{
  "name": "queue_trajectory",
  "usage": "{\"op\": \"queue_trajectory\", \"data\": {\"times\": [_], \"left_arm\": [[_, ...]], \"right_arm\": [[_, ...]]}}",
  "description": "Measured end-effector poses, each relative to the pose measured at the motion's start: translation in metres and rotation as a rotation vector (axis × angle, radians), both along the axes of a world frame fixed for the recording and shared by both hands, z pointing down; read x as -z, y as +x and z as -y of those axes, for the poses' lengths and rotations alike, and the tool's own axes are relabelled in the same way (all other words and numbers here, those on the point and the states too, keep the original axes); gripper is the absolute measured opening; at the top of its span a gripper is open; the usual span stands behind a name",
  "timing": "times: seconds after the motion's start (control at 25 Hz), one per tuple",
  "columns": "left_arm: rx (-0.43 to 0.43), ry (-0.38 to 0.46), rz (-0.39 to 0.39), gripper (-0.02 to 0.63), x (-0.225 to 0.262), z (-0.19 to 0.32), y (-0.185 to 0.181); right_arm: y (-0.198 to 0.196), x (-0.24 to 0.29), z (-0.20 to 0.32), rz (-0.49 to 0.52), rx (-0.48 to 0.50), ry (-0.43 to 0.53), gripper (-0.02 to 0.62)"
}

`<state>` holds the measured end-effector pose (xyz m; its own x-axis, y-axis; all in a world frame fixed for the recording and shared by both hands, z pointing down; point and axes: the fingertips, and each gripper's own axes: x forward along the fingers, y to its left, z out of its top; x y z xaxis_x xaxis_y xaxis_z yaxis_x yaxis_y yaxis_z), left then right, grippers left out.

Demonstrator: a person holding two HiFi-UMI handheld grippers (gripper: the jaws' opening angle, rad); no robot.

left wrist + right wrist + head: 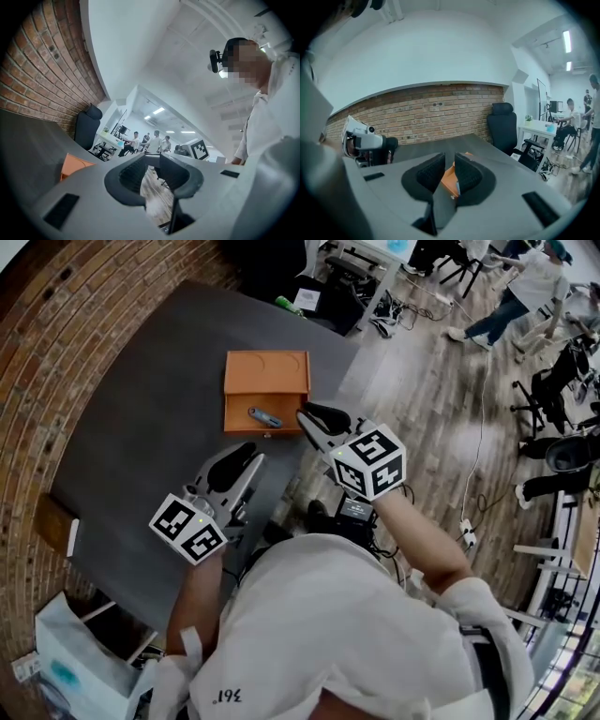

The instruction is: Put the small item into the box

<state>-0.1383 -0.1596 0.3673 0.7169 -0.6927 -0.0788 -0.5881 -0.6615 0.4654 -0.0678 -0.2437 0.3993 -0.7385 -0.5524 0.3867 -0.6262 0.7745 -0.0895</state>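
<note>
Against the brick wall stands a dark grey table, with a wooden floor running off to the right of it. At the near edge of the table is a person in a white shirt with a gripper in each hand, both held up above the table and neither touching it.

On the far half of the tabletop sits an orange box. It is open, its lid laid back flat behind the tray.

The left gripper hangs over the near part of the table, well short of the box. Its jaws stand apart with nothing between them; through the gap the left gripper view shows only floor. The right gripper is just at the box's near right corner, tilted down a little. Its jaws are apart too, by a narrower gap, and they grip nothing; the right gripper view shows the orange of the box behind them.

A small grey-blue item lies inside the box's tray, slanted across its floor, clear of both grippers.
</note>
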Motion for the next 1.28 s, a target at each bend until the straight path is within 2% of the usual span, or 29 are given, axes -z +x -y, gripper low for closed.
{"op": "queue_trajectory", "data": {"times": [0.92,1.28], "left_arm": [[0.035,0.077,0.009,0.101,0.052,-0.007,0.039],[0.052,0.057,0.016,0.1,0.053,-0.016,0.049]], "right_arm": [[0.068,0.073,-0.019,0.151,0.014,0.08,0.043],[0.091,0.072,-0.038,0.166,0.01,0.049,0.034]]}}
